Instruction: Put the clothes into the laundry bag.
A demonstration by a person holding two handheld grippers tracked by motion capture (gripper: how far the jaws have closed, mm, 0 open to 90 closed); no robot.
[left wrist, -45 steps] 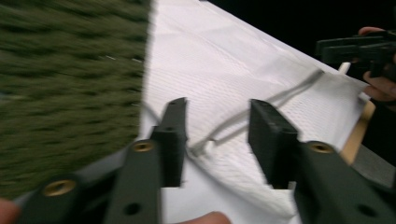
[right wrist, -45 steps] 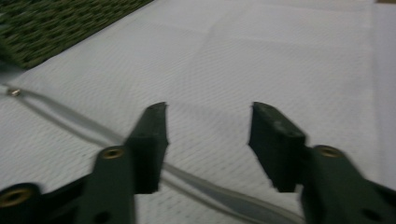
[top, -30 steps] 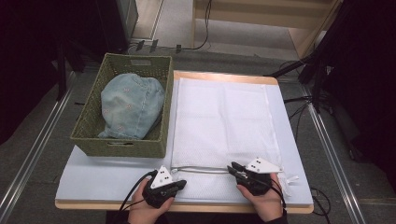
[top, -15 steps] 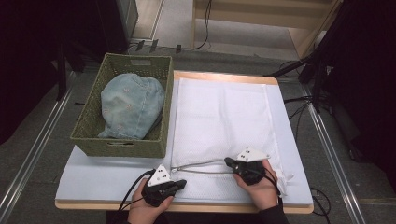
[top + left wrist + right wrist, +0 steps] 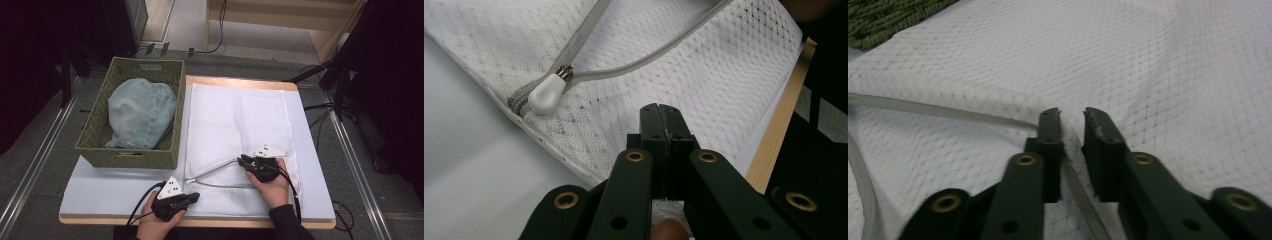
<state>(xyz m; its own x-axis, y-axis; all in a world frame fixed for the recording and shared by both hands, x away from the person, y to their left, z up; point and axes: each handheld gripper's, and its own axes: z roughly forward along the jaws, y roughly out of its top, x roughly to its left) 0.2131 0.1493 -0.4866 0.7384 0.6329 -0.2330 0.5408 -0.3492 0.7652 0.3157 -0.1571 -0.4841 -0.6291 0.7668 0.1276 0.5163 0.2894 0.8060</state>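
Observation:
A white mesh laundry bag (image 5: 235, 115) lies flat on the table, its grey zipper at the near edge. My right gripper (image 5: 243, 160) is shut on the far zipper edge (image 5: 973, 119) and holds it lifted away from the near edge, so the bag's mouth gapes. The zipper tape runs between its jaws in the right gripper view. My left gripper (image 5: 195, 197) is shut on the bag's near edge (image 5: 624, 105), close to the white zipper pull (image 5: 544, 95) at the bag's left corner. A faded denim garment (image 5: 137, 112) fills the green woven basket (image 5: 95, 145).
The basket stands on the table's left half beside the bag. The light table top (image 5: 100, 192) has a wooden front edge (image 5: 225, 222). Cables (image 5: 320, 122) and dark stands are on the floor to the right, and a metal rail (image 5: 30, 175) runs at the left.
My right gripper has moved away from the front edge with the far zipper edge, widening the bag's mouth. The left gripper has stayed in place.

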